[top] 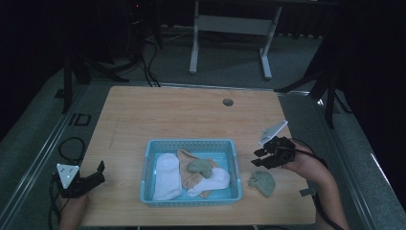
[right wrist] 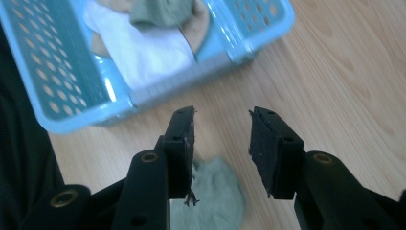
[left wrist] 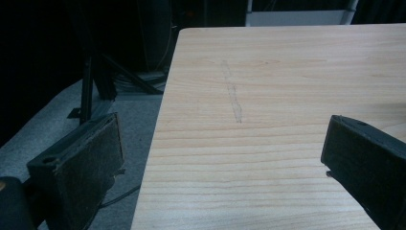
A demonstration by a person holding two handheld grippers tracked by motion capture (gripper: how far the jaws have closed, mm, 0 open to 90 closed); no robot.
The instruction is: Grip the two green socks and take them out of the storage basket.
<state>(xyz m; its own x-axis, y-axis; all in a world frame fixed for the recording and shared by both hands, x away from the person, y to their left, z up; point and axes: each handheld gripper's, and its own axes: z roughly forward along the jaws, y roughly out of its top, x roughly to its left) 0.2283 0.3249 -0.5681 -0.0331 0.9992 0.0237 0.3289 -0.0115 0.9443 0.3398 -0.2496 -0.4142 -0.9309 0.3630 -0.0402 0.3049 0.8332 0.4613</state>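
The high view is dim and a bit bluish. The room around the wooden table [top: 191, 110] is almost black, and the far corners go fully dark. The table top is the brightest part, lit softly from above, with no hard shadows and no shiny glare.

The left gripper view is dark on its left side. The near table grain looks soft.

The right gripper view is brighter. The blue basket [right wrist: 72, 103] looks slightly blurred.

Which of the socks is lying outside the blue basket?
The green sock on the bare table right of the basket, below the right gripper. The others, including another green one, lie inside.
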